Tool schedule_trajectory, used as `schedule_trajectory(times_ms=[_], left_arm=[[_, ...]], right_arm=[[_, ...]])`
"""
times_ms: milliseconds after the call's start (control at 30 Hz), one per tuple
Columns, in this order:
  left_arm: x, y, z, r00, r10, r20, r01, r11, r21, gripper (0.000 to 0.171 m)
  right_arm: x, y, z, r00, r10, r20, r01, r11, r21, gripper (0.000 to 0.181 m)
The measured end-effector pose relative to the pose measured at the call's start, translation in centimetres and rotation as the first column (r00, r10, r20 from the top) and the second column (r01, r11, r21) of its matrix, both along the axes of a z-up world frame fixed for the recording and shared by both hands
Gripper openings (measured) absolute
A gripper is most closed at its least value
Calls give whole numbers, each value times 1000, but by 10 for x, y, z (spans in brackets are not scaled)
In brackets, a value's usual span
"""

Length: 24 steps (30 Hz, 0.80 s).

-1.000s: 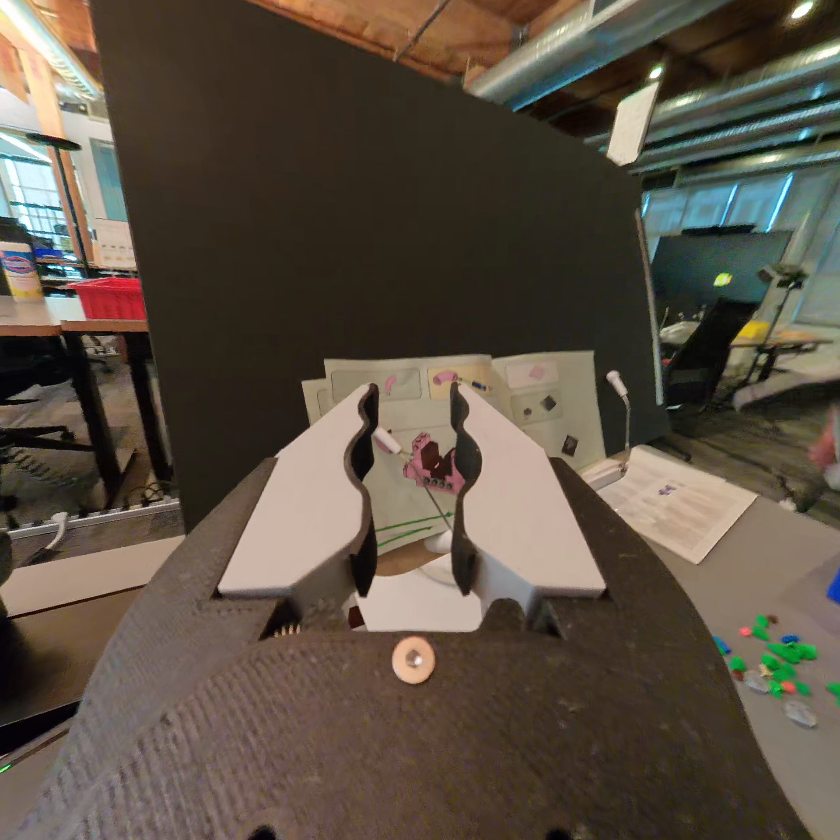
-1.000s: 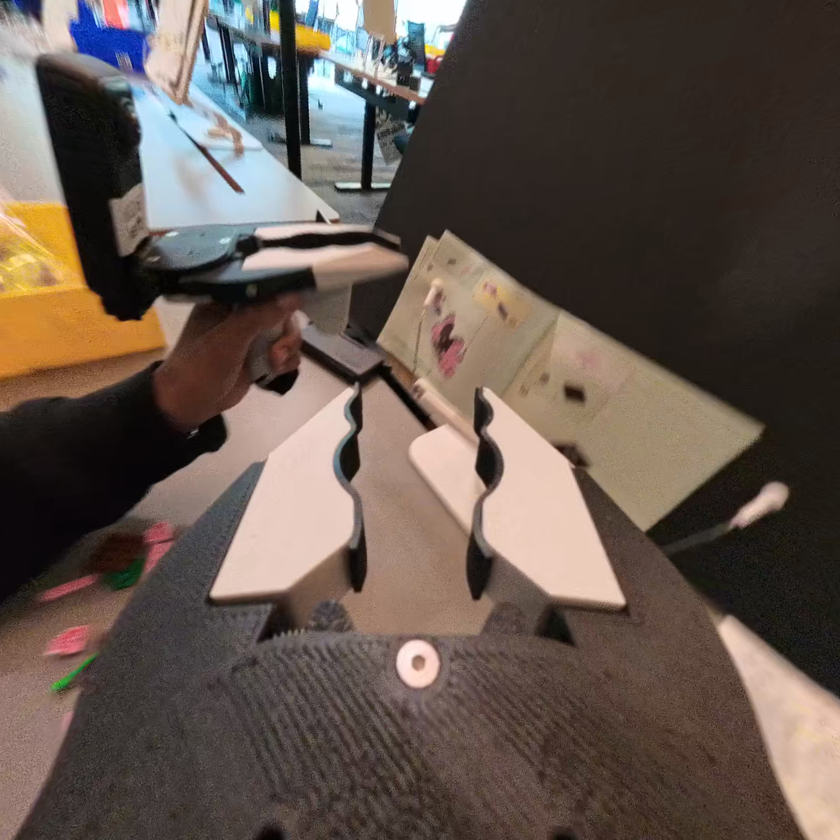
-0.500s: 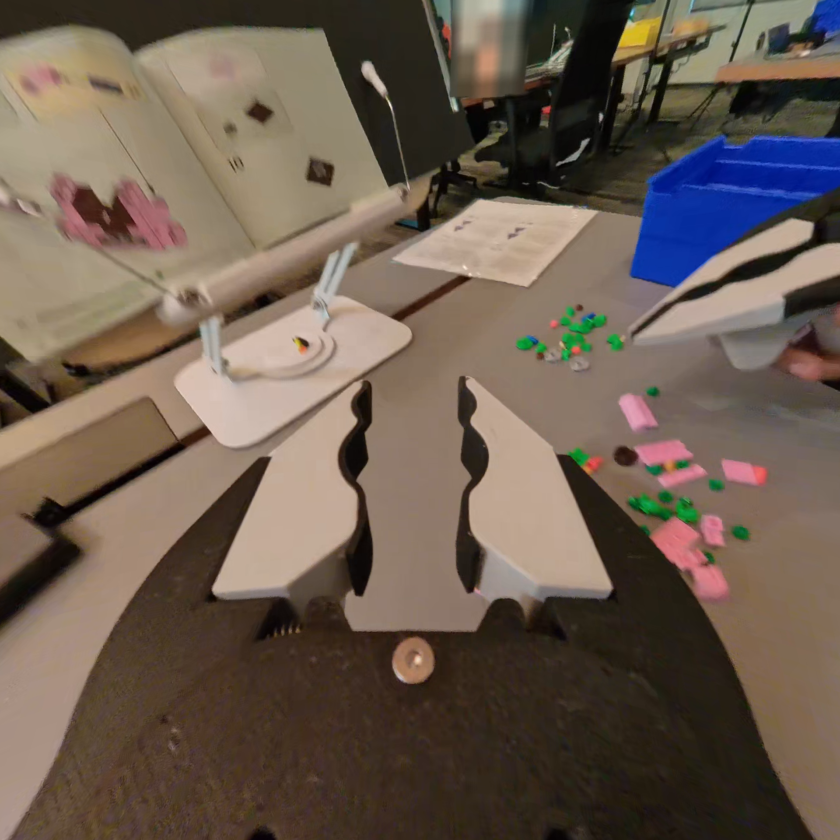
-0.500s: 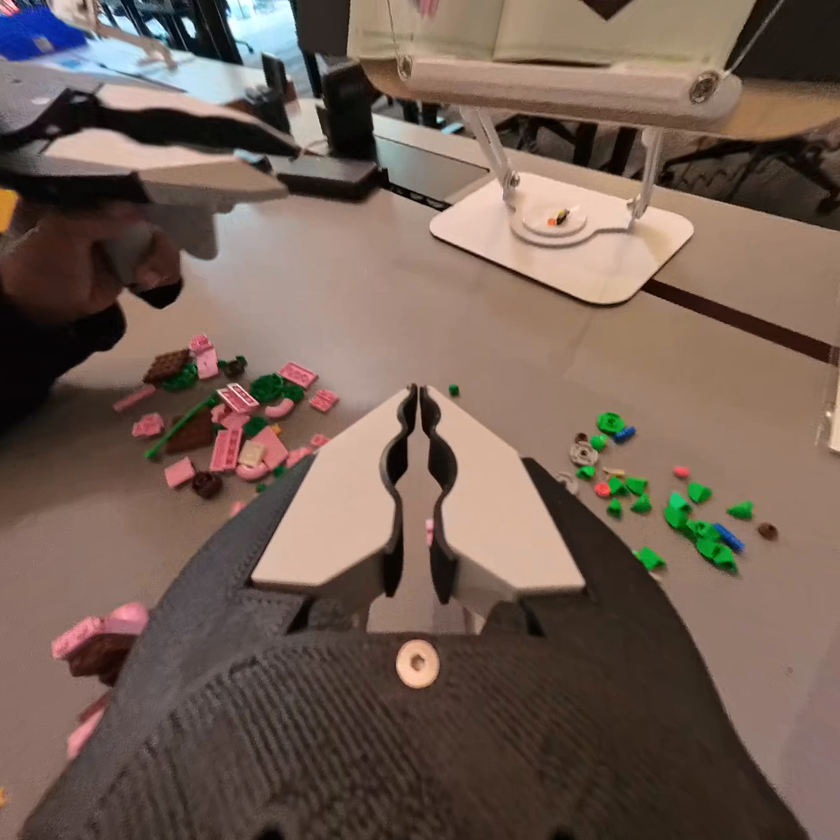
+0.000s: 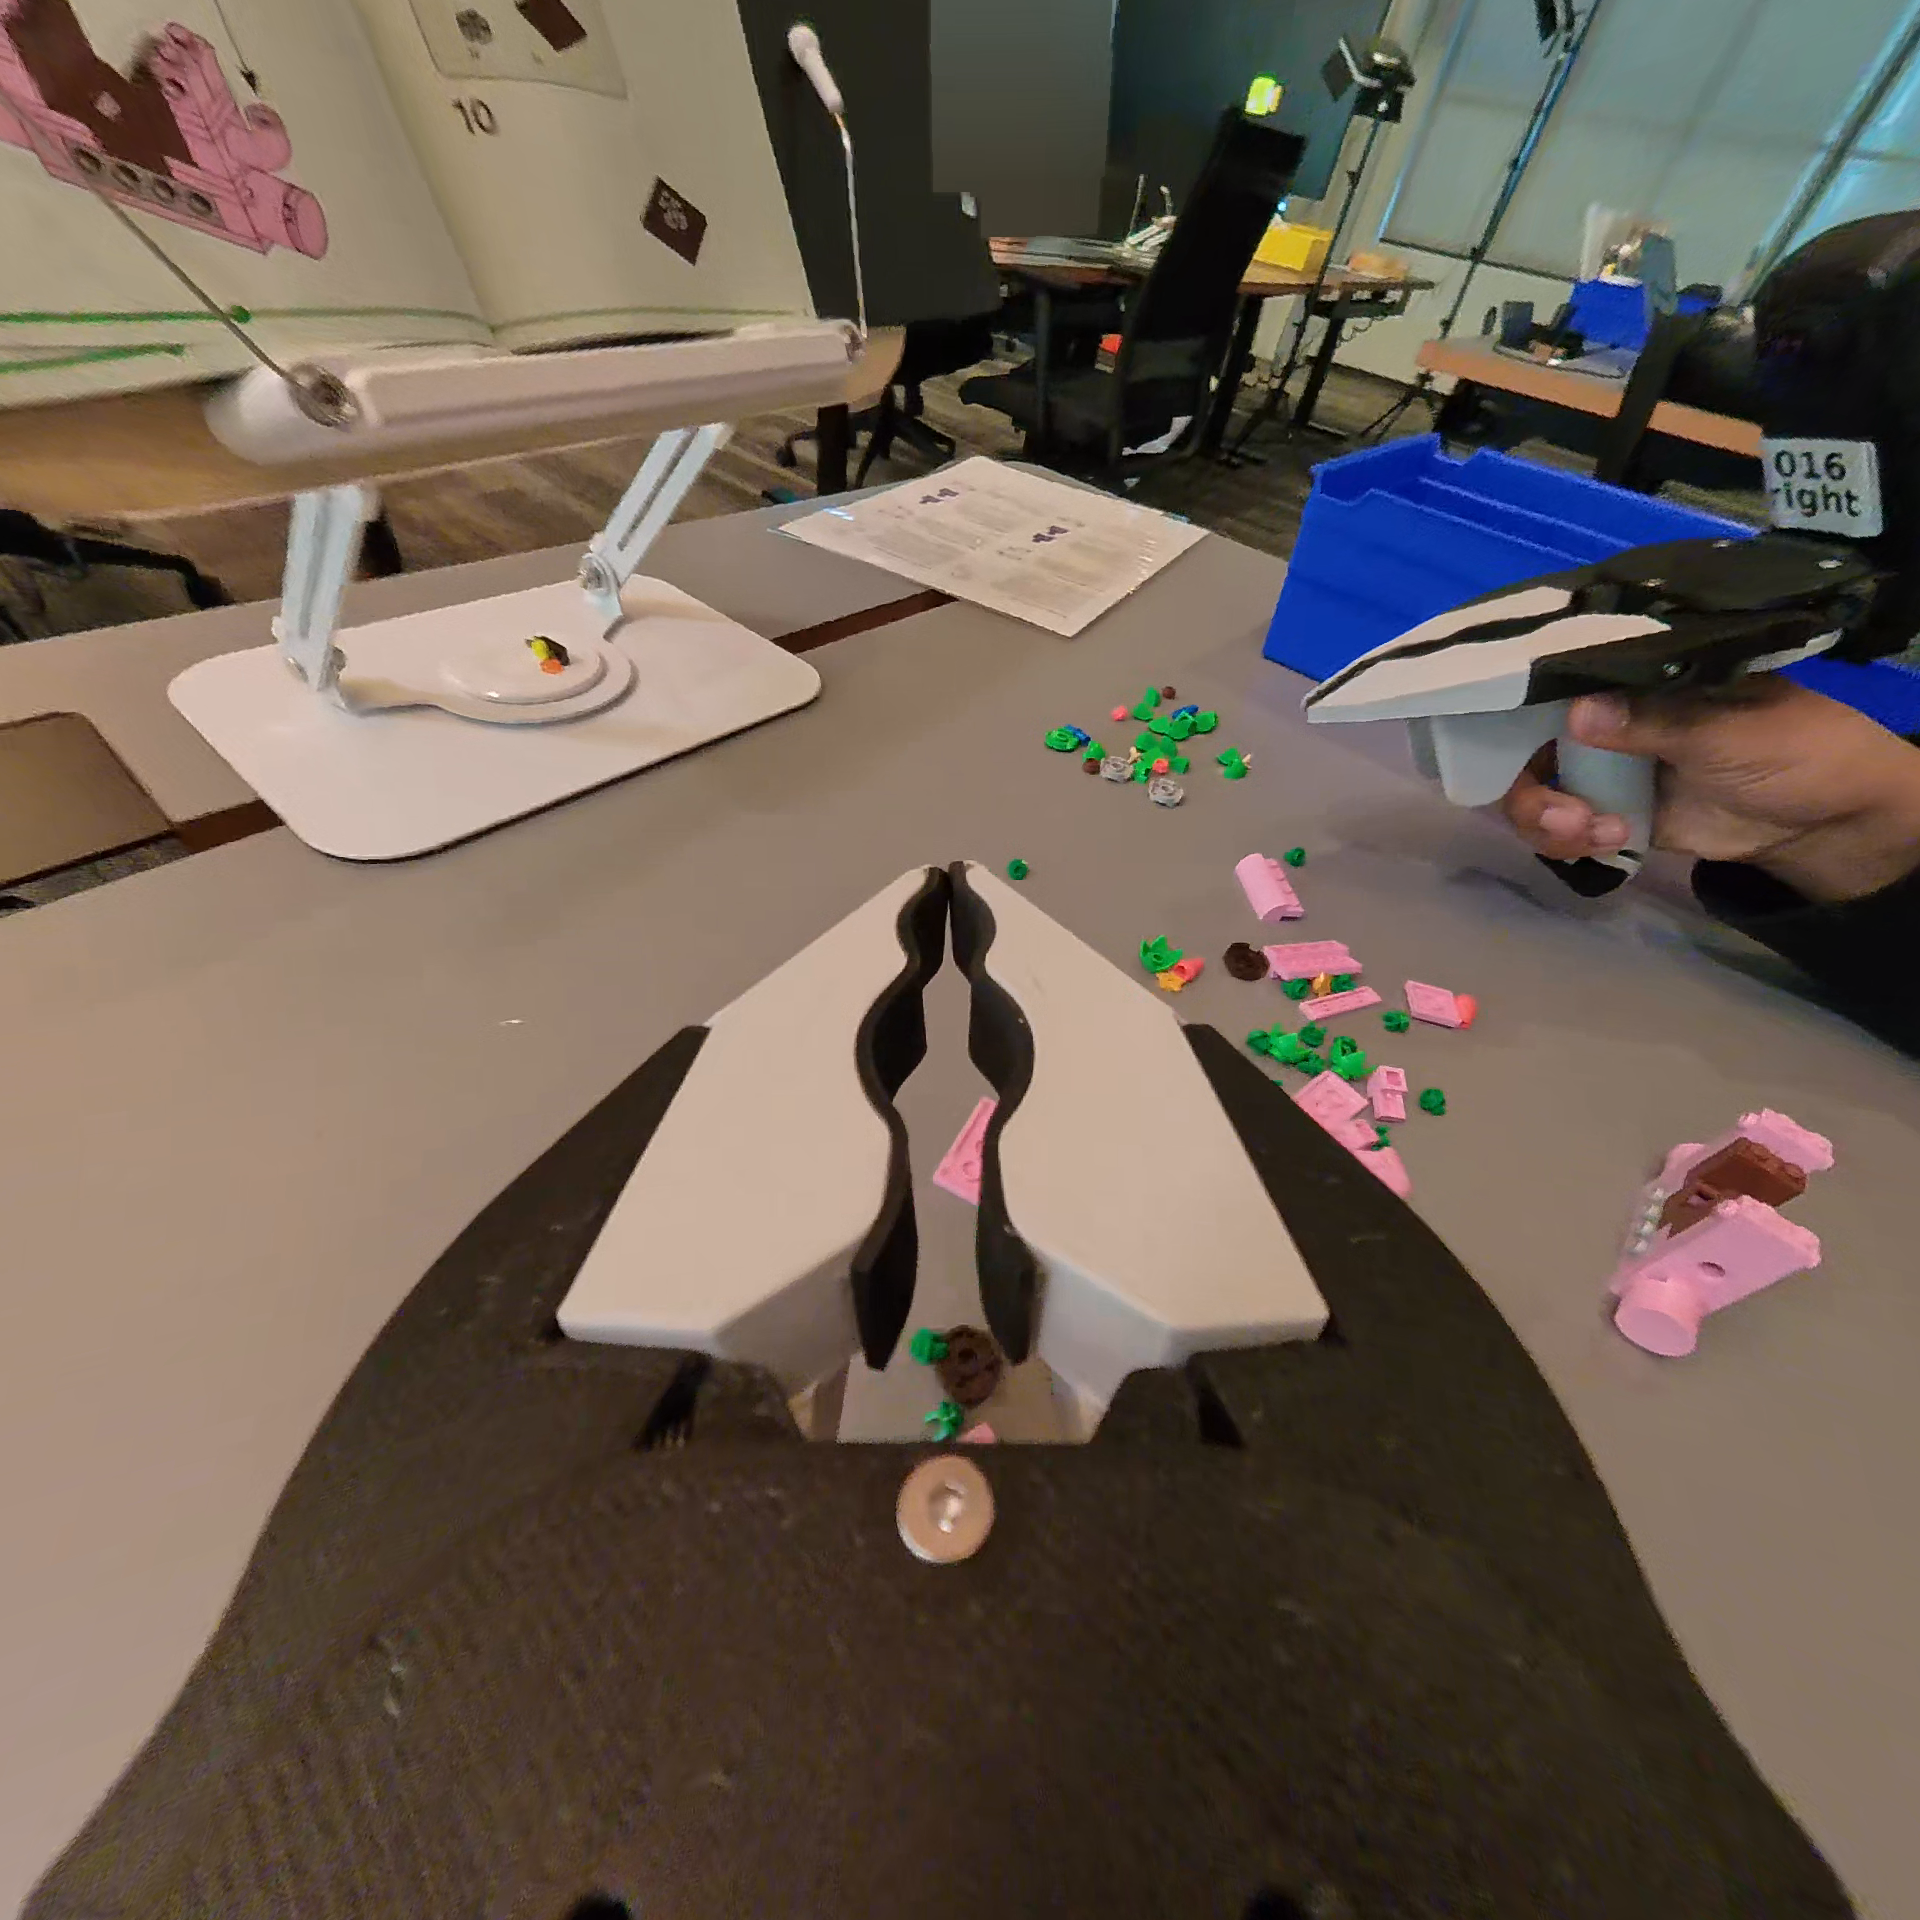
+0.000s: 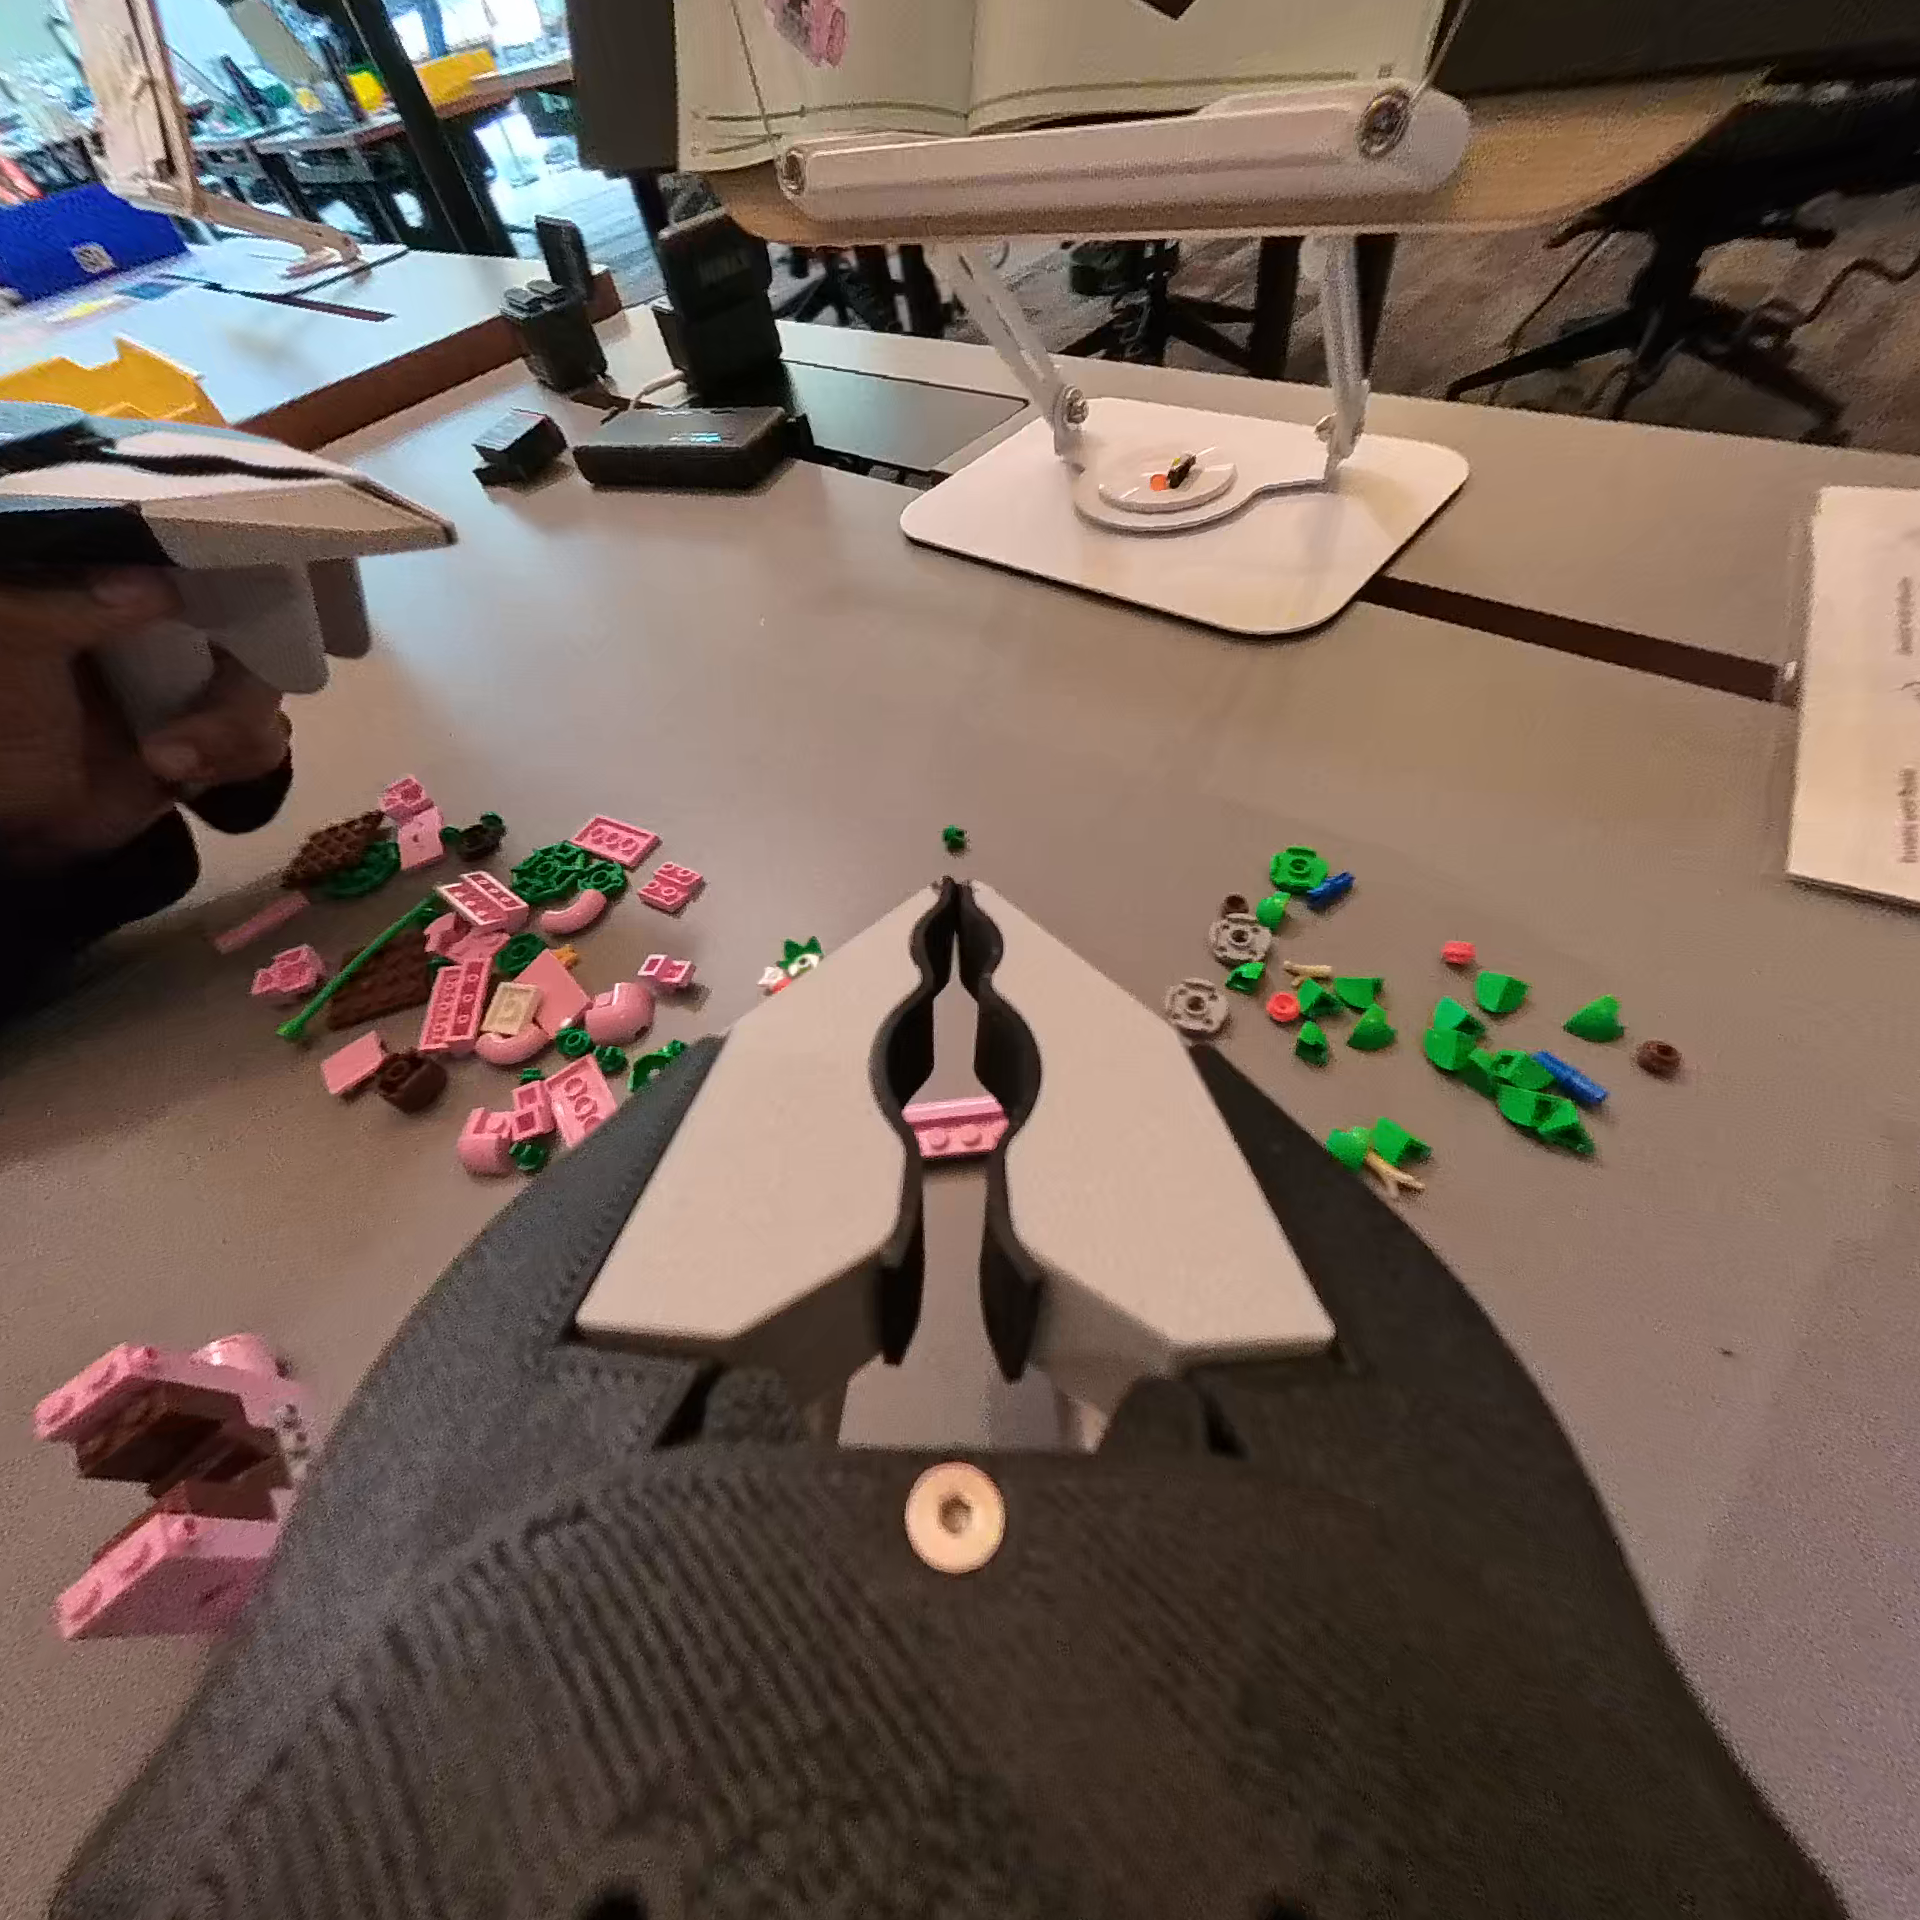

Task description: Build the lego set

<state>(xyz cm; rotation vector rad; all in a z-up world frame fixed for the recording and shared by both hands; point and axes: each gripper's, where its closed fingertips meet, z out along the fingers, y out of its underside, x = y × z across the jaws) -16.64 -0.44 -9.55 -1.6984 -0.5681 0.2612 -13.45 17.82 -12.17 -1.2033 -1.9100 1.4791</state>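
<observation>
My left gripper is shut, its tips touching with nothing between them, above the grey table. A pink plate and a brown round piece lie on the table below its fingers. My right gripper is also shut on nothing; a pink plate shows on the table through its finger gap. A part-built pink and brown model lies on the table, at the lower left in the right wrist view. Loose pink pieces and green pieces lie scattered. Each gripper shows in the other's view, right and left.
An instruction booklet rests on a white stand at the back. A blue bin and a paper sheet lie at the far right. Black boxes sit at the back left. A person's hands hold both grippers. The gap from one gripper's tips to the other's is roughly 20 centimetres. To the pink plate: left tips about 10 centimetres, right tips about 20 centimetres. The right camera catches it too, in the right wrist view. The brown round piece is about 11 centimetres from my left fingertips. It turns up in the right wrist view as well.
Both views swung down from the booklet to the table. The right jaws closed first, then the left jaws closed; both came together on air.
</observation>
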Motion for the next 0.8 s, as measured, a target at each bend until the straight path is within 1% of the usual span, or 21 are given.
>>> schedule_trajectory(times_ms=[100, 200, 267, 300, 367, 400, 467, 567, 600, 667, 700, 733, 800], left_arm=[[-12, -20, 9, 994, 81, -67, -82, 997, -4, 0], [-31, -50, 14, 977, 186, -103, -187, 982, 1, 0], [-42, -66, 10, 968, 236, -85, -236, 972, 5, 0], [-44, -70, 8, 969, 238, -64, -238, 971, 13, 0], [-46, -73, 7, 972, 232, -27, -231, 972, 38, 0], [-46, -73, 7, 973, 229, -18, -227, 972, 52, 0], [-45, -71, 7, 975, 221, -11, -220, 974, 63, 0], [-44, -67, 3, 978, 210, -14, -209, 977, 42, 0], [-43, -64, 2, 979, 202, -12, -202, 979, 39, 0], [-40, -59, -1, 983, 184, -6, -184, 982, 34, 0], [-39, -56, -2, 984, 178, -6, -177, 984, 29, 0], [-38, -55, -3, 985, 173, -9, -172, 985, 25, 0], [-37, -52, -4, 986, 167, -15, -167, 986, 17, 0]], right_arm=[[1, -4, 1, 998, 45, 32, -43, 997, -57, 0], [4, -9, 2, 990, 120, 70, -111, 986, -124, 0], [9, -15, 6, 975, 199, 97, -176, 962, -208, 0], [11, -18, 10, 967, 236, 101, -203, 944, -261, 0], [11, -16, 16, 964, 251, 91, -208, 919, -334, 0], [9, -12, 17, 970, 230, 82, -192, 925, -327, 0], [5, -3, 18, 984, 172, 45, -156, 957, -244, 0], [-2, 15, 19, 997, 60, -46, -61, 998, -22, 0], [-6, 26, 20, 997, 0, -83, 6, 997, 72, 0], [-15, 57, 23, 973, -165, -163, 200, 953, 229, 0], [-17, 72, 25, 955, -231, -187, 275, 927, 257, 0], [-18, 82, 27, 944, -270, -190, 313, 915, 255, 0], [-20, 93, 26, 934, -312, -172, 344, 915, 210, 0]])
